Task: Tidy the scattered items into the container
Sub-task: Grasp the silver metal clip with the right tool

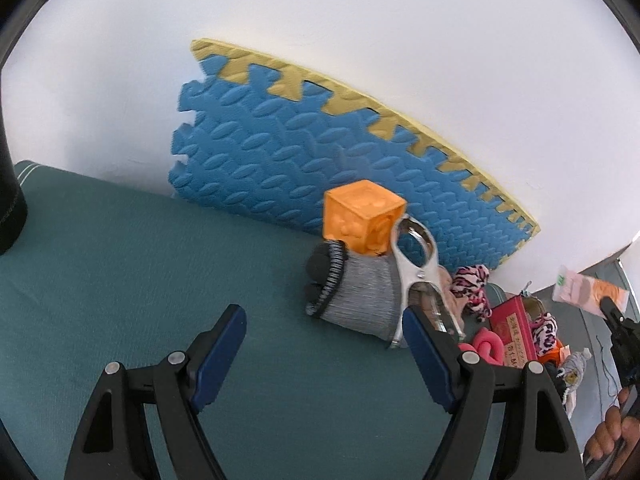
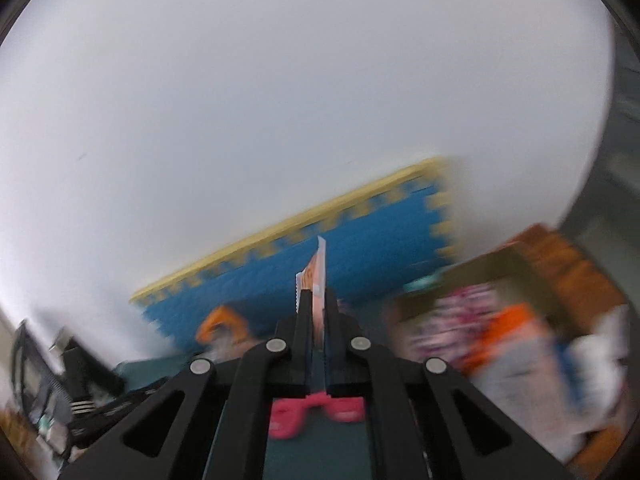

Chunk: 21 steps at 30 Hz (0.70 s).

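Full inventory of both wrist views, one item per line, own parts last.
foam mat: 1, blue with yellow edge, leaning on white wall
cube: 1, orange, atop the sock by the mat
sock: 1, grey, dark toes, on the green surface
metal clip: 1, silver, against the sock
plush toys: 2, pink striped, right of the clip
red box: 1, beside the plush
pink ring toy: 1, below the right gripper
cardboard box: 1, brown, blurred, far right
packet: 1, pink-orange, in the right gripper
left gripper: open, empty
right gripper: shut on the packet
hand: 1, on the right gripper's handle
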### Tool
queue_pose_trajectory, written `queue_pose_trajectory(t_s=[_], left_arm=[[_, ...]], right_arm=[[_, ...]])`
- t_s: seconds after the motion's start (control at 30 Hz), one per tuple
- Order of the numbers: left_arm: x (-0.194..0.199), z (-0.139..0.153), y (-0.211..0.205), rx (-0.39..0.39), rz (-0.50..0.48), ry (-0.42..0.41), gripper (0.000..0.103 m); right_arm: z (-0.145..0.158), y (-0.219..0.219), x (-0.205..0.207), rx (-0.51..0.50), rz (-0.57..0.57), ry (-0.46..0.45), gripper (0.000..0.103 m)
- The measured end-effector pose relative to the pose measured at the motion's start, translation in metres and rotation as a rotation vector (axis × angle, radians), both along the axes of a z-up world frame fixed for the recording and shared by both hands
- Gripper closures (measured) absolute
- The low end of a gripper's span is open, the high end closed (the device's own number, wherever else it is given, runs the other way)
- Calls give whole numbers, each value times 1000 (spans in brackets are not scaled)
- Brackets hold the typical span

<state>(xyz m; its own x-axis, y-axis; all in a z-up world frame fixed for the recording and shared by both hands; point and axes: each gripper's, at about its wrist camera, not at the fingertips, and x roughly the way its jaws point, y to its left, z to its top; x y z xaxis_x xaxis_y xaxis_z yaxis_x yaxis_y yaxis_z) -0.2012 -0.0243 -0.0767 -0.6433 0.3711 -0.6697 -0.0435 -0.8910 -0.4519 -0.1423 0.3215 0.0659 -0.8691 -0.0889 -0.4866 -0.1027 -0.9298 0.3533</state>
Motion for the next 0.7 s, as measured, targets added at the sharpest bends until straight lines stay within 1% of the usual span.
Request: queue_pose_trajectory(t_s=[0.13, 0.23, 0.33, 0.4, 0.43, 0.5, 0.67, 0.7], left_arm=[[1, 5, 15, -22, -25, 2, 21], [-1, 8, 24, -24, -37, 0, 21], [-4, 10, 31, -24, -43, -3, 21], [-6, 10, 34, -33, -45, -3, 21], [-7, 10, 35, -38, -46, -3, 21], [-9, 9, 36, -43, -45, -6, 21], [-15, 2, 31, -40, -29, -24, 21], [-16, 1, 29, -39, -25, -27, 21]], right_arm=[[4, 49, 12, 22, -128, -18, 99], [2, 79, 14, 49, -208, -42, 99], [-6, 95, 8, 66, -232, -84, 99], [-14, 100, 2, 81, -238, -114, 98], [-17, 101, 1, 86, -238, -124, 96], [-21, 102, 1, 86, -239, -132, 95], [-27, 104, 5, 83, -240, -141, 87], [-27, 102, 6, 85, -242, -139, 83]])
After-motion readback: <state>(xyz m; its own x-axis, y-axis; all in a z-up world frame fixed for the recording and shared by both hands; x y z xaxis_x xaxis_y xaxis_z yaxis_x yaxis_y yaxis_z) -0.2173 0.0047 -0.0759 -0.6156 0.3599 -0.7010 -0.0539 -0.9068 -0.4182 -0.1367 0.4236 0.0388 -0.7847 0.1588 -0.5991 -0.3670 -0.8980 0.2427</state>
